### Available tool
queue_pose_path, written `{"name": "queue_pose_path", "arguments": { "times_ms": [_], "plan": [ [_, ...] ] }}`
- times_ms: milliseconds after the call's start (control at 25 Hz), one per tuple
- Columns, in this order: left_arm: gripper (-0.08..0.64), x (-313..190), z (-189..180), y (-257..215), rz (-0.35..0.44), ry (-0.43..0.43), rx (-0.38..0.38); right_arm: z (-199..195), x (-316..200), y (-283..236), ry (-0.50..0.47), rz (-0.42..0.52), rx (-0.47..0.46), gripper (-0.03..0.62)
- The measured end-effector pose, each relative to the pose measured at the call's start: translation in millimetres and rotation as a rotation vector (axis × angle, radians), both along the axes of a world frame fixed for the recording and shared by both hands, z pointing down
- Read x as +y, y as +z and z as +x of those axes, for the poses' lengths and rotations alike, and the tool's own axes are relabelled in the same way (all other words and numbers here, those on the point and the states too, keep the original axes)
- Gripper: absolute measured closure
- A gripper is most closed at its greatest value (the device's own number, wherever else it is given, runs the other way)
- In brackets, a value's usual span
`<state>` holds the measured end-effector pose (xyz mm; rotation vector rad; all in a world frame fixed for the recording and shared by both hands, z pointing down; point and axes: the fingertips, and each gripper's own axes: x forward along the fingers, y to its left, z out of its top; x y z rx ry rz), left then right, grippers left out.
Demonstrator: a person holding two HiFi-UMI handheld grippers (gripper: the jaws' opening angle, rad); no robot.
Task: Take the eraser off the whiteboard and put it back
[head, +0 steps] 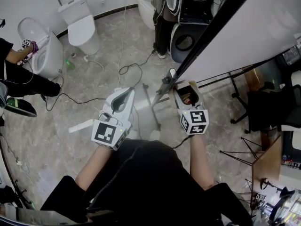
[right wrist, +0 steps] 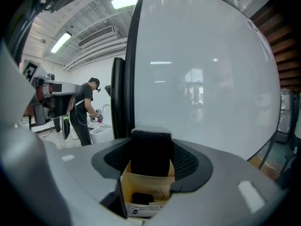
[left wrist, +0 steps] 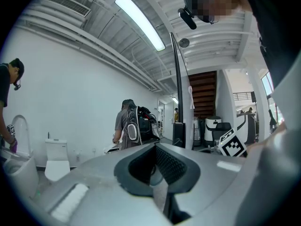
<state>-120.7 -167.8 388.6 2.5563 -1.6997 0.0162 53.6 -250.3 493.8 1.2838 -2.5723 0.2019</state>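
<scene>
right gripper (right wrist: 151, 147) pinches the eraser (right wrist: 150, 157) at lower centre; best to square its felt to the whiteboard (right wrist: 202, 79), then seat it flat. left gripper (left wrist: 156, 167) jaws are pressed together, empty.

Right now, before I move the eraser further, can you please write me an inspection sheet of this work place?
Surface: whiteboard blank, no writing seen; grey stone-look floor below.
Job's things: eraser in front of the whiteboard; I cannot tell whether it touches the board.
Clutter: green bottle and white strip on the floor.
Grippers: right gripper shut on the eraser; left gripper shut, empty.
Cables: black cable looping over the floor; white cable beside it.
Surroundings: toilets; a person working at one; another person with a backpack; black chair.
</scene>
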Motion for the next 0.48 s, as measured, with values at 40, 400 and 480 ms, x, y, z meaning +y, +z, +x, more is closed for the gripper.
{"name": "queue_pose_path", "arguments": {
  "times_ms": [40, 400, 480],
  "plan": [
    [0.555, -0.4, -0.2, -0.4, 0.001, 0.002, 0.0, -0.5, -0.6, -0.2, 0.001, -0.001, 0.0, 0.325],
    [0.555, -1.0, -1.1, -3.7, 0.014, 0.019, 0.0, -3.3, 3.8, 0.2, 0.003, -0.011, -0.008, 0.304],
    [0.555, -1.2, -1.3, -4.8, 0.015, 0.024, 0.0, -2.8, 4.6, -1.3, 0.008, -0.009, -0.009, 0.304]
  ]
}}
